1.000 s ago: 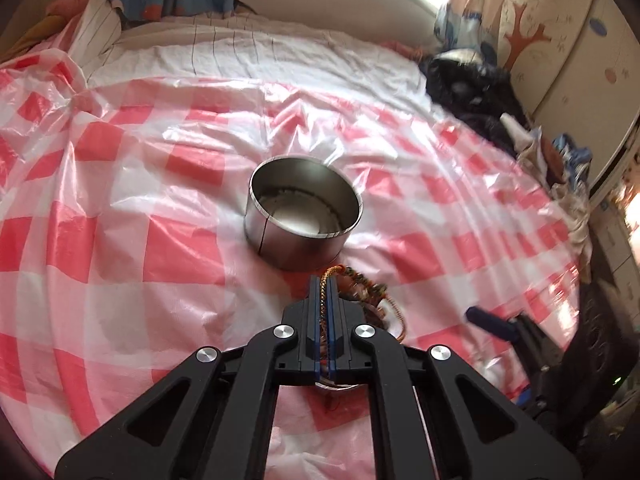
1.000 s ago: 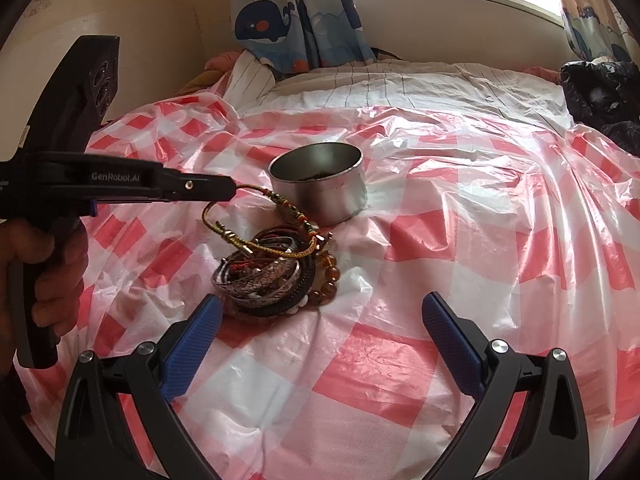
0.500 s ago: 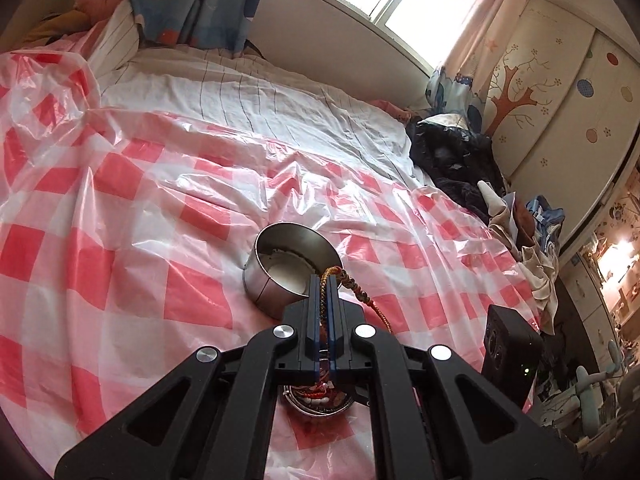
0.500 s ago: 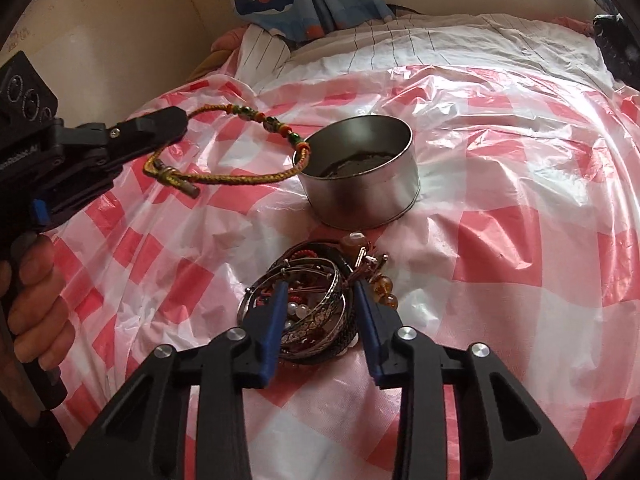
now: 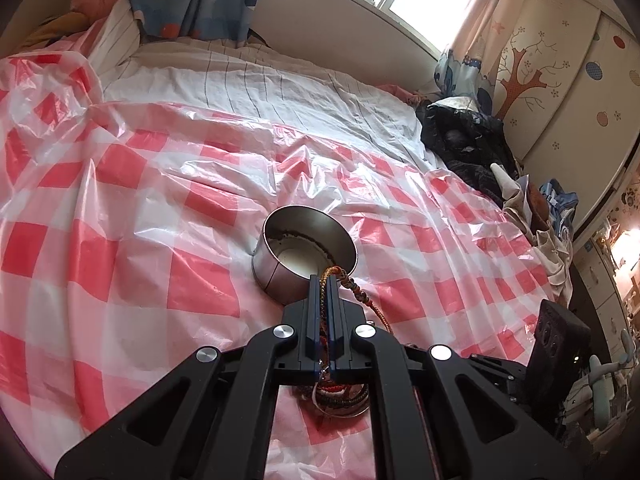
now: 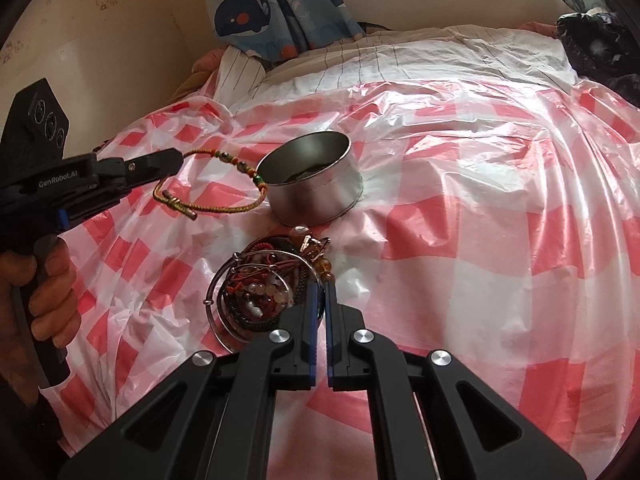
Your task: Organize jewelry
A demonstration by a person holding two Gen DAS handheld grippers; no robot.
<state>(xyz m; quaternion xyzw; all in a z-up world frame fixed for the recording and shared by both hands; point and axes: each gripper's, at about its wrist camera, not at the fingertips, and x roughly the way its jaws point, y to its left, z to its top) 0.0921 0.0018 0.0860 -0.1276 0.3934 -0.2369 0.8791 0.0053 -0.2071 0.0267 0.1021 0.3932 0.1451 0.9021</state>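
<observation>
My left gripper (image 5: 324, 276) is shut on a braided cord bracelet (image 5: 360, 296) with small beads. In the right wrist view that bracelet (image 6: 224, 210) hangs free from the left gripper (image 6: 178, 156), just left of the round metal tin (image 6: 316, 200). The tin (image 5: 280, 276) stands open on the sheet, with something dark lying inside. A tangled pile of bangles and bead bracelets (image 6: 260, 288) lies in front of it. My right gripper (image 6: 320, 284) is shut at the pile's right edge, pinching what looks like a thin bangle beside amber beads.
A red-and-white checked plastic sheet (image 5: 120, 240) covers the bed. A hand (image 6: 52, 292) holds the left gripper's handle. Dark clothes (image 5: 460, 140) are heaped at the bed's far right, below a painted wardrobe (image 5: 580, 60). A whale-print curtain (image 6: 260, 12) hangs behind.
The right gripper came down onto the pile and went from wide open to shut. The left gripper lifted the cord bracelet off the pile and carried it beside the tin.
</observation>
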